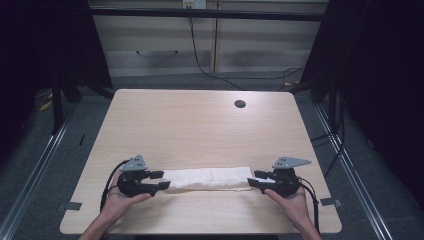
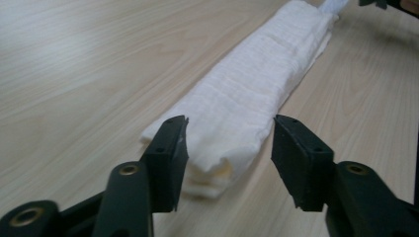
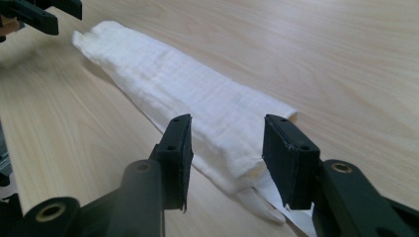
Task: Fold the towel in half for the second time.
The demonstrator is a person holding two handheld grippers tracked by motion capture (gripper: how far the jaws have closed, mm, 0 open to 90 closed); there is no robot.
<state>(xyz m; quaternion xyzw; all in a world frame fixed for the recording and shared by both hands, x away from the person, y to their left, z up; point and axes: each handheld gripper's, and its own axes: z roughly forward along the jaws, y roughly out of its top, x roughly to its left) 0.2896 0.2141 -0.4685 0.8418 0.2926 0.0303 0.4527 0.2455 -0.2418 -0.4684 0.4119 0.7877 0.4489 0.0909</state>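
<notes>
Both grippers at the near table edge, jaws apart, one at each end of a folded white cloth.
Left gripper (image 1: 159,180) at 7 o'clock, right gripper (image 1: 258,178) at 5, cloth (image 1: 207,178) between, flat on the table (image 1: 200,125). Likely light, soft, floppy: pinch the layered ends. Gripper views show stacked folds and a loose tail; the high view shows its position on the table.

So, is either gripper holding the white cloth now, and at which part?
Nothing is held. The left gripper and right gripper are both open, their jaws standing on either side of opposite ends of the folded cloth.
</notes>
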